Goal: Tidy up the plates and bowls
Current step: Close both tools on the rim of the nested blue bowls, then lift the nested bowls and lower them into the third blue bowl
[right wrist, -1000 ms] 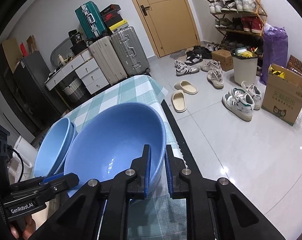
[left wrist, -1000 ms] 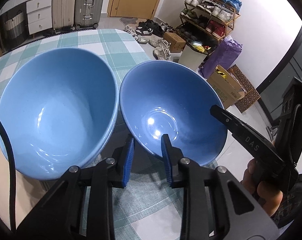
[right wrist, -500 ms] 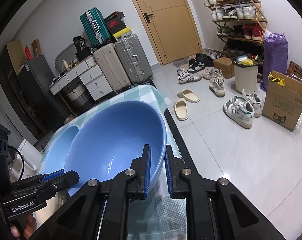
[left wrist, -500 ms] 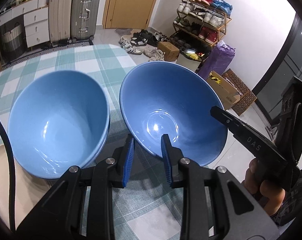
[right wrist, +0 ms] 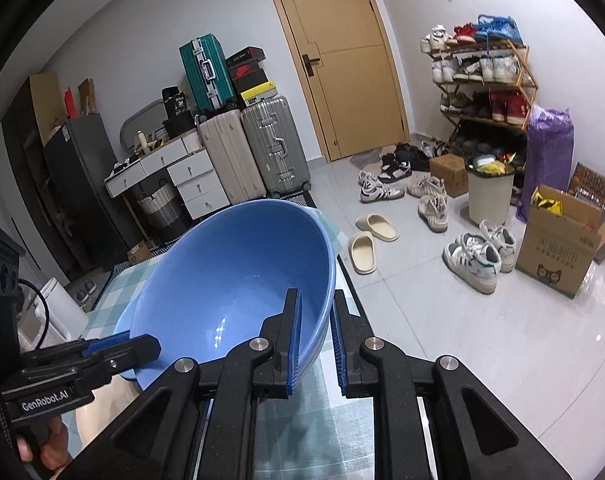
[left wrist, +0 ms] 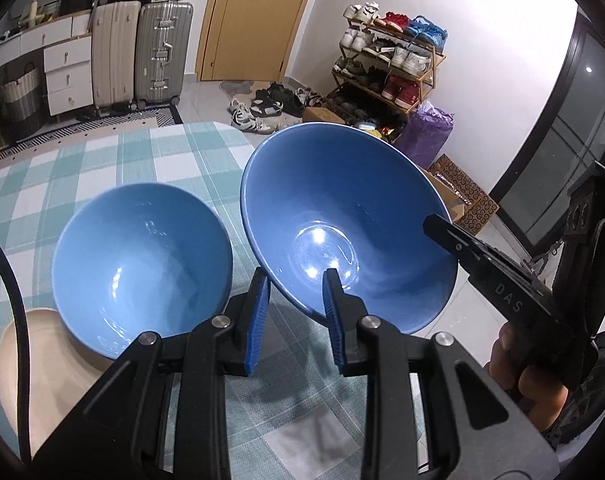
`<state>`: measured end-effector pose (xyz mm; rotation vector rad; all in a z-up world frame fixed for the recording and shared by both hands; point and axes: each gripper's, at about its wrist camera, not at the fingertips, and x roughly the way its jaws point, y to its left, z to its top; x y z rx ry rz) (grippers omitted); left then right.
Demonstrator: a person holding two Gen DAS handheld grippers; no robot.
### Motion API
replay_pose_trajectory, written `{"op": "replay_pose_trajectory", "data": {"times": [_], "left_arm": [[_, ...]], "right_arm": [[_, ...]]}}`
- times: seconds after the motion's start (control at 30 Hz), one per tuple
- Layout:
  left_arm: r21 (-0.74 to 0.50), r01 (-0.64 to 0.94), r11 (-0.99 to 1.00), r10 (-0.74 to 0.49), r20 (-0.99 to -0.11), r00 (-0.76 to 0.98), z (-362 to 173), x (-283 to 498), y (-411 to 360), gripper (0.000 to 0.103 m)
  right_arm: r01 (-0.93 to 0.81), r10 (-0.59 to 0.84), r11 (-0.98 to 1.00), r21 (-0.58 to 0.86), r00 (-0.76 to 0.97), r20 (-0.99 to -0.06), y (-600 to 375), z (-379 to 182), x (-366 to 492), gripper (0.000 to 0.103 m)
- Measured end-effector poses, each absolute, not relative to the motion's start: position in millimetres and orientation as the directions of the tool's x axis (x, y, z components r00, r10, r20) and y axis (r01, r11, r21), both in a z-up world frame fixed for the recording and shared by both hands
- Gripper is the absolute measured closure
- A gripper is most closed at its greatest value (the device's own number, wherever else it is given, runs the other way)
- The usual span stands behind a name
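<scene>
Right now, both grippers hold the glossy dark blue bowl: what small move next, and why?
Probably carry the dark blue bowl over the lighter blue bowl on the beige plate, for nesting: left gripper and right gripper clamp its rim.

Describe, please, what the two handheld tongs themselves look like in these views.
Both are black plastic with silver rivets and blue ribbed pads. The left tongs trail a black cable and read "GenRobot.AI" on the side in the right wrist view. The right tongs read "DAS" in the left wrist view. No sleeves show.
</scene>
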<state>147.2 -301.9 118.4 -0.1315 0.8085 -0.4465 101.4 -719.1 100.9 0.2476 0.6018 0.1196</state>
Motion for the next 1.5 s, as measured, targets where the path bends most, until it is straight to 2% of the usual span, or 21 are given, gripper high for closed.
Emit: {"op": "replay_pose_trajectory", "data": {"times": [0.53,1.0,1.5], "left_arm": [[-0.31,0.343,0.887,-0.462,-0.621,0.633,152.7,116.7,-259.3,0.079],[-0.289,0.315,0.904,-0.427,-0.623,0.656,162.4,106.1,-227.8,0.079],[-0.322,0.221,0.921,-0.382,-0.627,0.679,156.5,117.6,-167.6,0.079]], "right_arm": [[-0.071,0.21,0.959,0.273,0.828,-0.52,-690.8,130.8,94.9,0.088],[-0.103,0.234,0.958,0.267,0.819,-0.523,-660.8,127.4,102.1,0.087],[-0.177,0.294,0.95,0.258,0.786,-0.544,-607.2,109.3,127.0,0.085]]}}
